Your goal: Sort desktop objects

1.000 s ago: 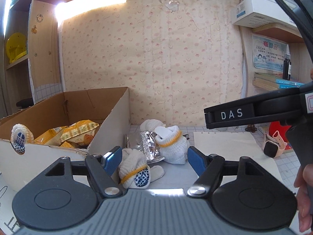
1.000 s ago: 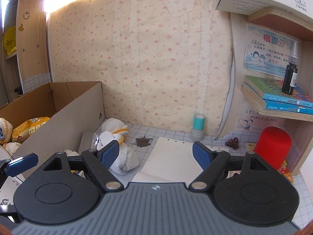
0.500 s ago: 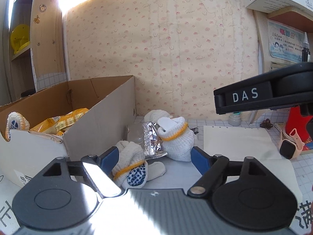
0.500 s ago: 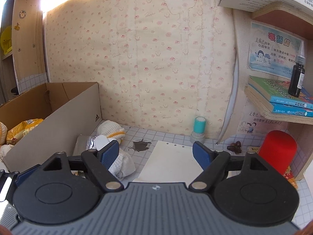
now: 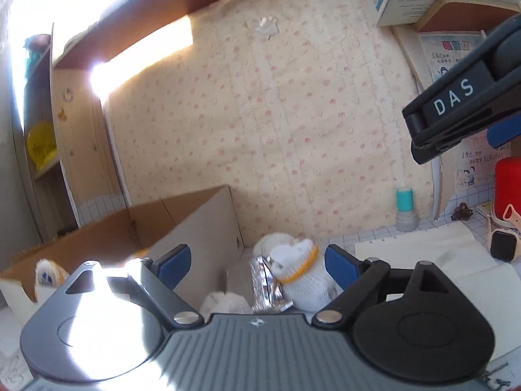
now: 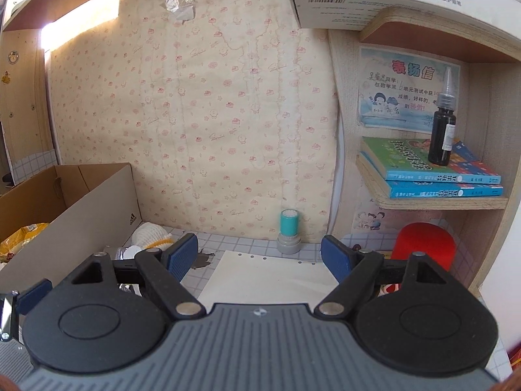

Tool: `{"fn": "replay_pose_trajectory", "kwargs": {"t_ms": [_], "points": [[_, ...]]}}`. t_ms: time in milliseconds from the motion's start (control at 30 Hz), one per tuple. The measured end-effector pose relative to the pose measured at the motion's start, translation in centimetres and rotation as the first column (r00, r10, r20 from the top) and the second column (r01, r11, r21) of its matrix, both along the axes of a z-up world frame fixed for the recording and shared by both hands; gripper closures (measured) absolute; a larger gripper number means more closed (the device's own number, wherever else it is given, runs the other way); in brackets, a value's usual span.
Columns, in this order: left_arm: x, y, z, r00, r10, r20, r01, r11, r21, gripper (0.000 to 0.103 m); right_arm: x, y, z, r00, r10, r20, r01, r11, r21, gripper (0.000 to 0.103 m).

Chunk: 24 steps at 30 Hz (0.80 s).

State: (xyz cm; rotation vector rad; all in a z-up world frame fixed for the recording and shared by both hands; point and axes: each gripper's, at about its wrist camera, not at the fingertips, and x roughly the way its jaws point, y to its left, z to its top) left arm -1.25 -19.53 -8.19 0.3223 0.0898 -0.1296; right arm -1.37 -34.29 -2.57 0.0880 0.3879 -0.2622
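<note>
My left gripper is open and empty, held above the desk beside the cardboard box. A white knitted glove with a yellow cuff lies between its fingers, further off, next to a crumpled silver wrapper. Another white glove lies nearer, half hidden by the gripper body. My right gripper is open and empty above a white loose-leaf sheet. A teal stamp stands by the wall. The box holds yellow snack packets.
A red cup stands under the right shelf, which carries books and a black bottle. A smartwatch and a dark hair clip lie at the right. The right gripper's body hangs at the upper right in the left wrist view.
My left gripper has risen and tilted, shifting right so the yellow-cuffed glove now sits between its fingers. My right gripper has lifted and moved forward a little over the paper.
</note>
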Motion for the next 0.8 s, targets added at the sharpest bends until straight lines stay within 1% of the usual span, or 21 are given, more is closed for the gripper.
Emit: {"fn": "replay_pose_trajectory", "kwargs": {"t_ms": [33, 67, 100, 167, 233, 300, 367, 467, 533, 567, 633, 667, 700, 733, 800], "points": [[0.0, -0.7, 0.2, 0.998, 0.008, 0.069, -0.011, 0.999, 0.039, 0.004, -0.5, -0.4, 0.3, 1.0, -0.008, 0.01, 0.008, 1.0, 0.001, 0.021], [0.2, -1.1, 0.3, 0.995, 0.011, 0.1, -0.016, 0.998, 0.054, 0.0, -0.8, -0.8, 0.4, 1.0, -0.019, 0.017, 0.019, 1.0, 0.005, 0.021], [0.8, -1.4, 0.4, 0.993, 0.017, 0.115, -0.024, 0.998, 0.059, 0.0, -1.1, -1.1, 0.5, 0.999, -0.025, 0.022, 0.025, 1.0, 0.006, 0.02], [2.5, -1.6, 0.2, 0.995, 0.058, 0.079, -0.061, 0.997, 0.048, 0.0, -1.6, -1.6, 0.7, 0.999, -0.042, 0.028, 0.042, 0.999, 0.006, 0.02], [4.0, -1.4, -0.4, 0.996, 0.086, 0.03, -0.087, 0.995, 0.053, 0.0, -2.2, -2.0, 0.7, 0.998, -0.055, 0.031, 0.055, 0.998, 0.0, 0.02], [5.3, -1.0, -0.9, 0.996, 0.09, -0.025, -0.088, 0.995, 0.048, 0.0, -2.5, -2.5, 0.7, 0.998, -0.056, 0.035, 0.055, 0.998, 0.008, 0.02], [6.0, -0.6, -1.3, 0.994, 0.105, -0.041, -0.104, 0.994, 0.031, 0.0, -2.7, -2.7, 0.7, 0.997, -0.06, 0.039, 0.059, 0.998, 0.013, 0.02], [6.2, -1.0, -1.7, 0.995, 0.094, -0.032, -0.092, 0.995, 0.047, 0.0, -2.7, -2.7, 0.7, 0.998, -0.058, 0.039, 0.058, 0.998, 0.012, 0.02], [6.4, -1.1, -1.9, 0.995, 0.1, -0.014, -0.099, 0.992, 0.072, 0.0, -3.0, -2.7, 0.8, 0.997, -0.058, 0.043, 0.058, 0.998, 0.006, 0.02], [6.3, -1.1, -2.0, 0.995, 0.101, 0.013, -0.102, 0.992, 0.077, 0.0, -3.2, -2.7, 0.9, 0.997, -0.054, 0.049, 0.053, 0.999, 0.005, 0.019], [5.8, -0.7, -1.4, 0.991, 0.093, 0.092, -0.098, 0.993, 0.059, 0.0, -3.7, -2.7, 1.2, 0.997, -0.053, 0.059, 0.053, 0.999, -0.001, 0.019], [6.1, -0.6, -1.0, 0.99, 0.096, 0.1, -0.102, 0.993, 0.053, 0.0, -3.8, -2.8, 1.3, 0.996, -0.056, 0.065, 0.056, 0.998, -0.002, 0.019], [6.6, -0.5, -0.9, 0.99, 0.108, 0.095, -0.114, 0.992, 0.053, 0.0, -3.9, -2.9, 1.3, 0.996, -0.059, 0.07, 0.059, 0.998, 0.002, 0.016], [7.3, -0.3, -0.8, 0.99, 0.121, 0.073, -0.125, 0.991, 0.05, 0.0, -3.9, -3.0, 1.4, 0.996, -0.058, 0.075, 0.057, 0.998, 0.009, 0.015], [9.1, 0.7, -0.6, 0.99, 0.142, -0.022, -0.142, 0.99, -0.011, 0.0, -3.9, -3.1, 1.4, 0.995, -0.045, 0.088, 0.043, 0.999, 0.033, 0.015]]}}
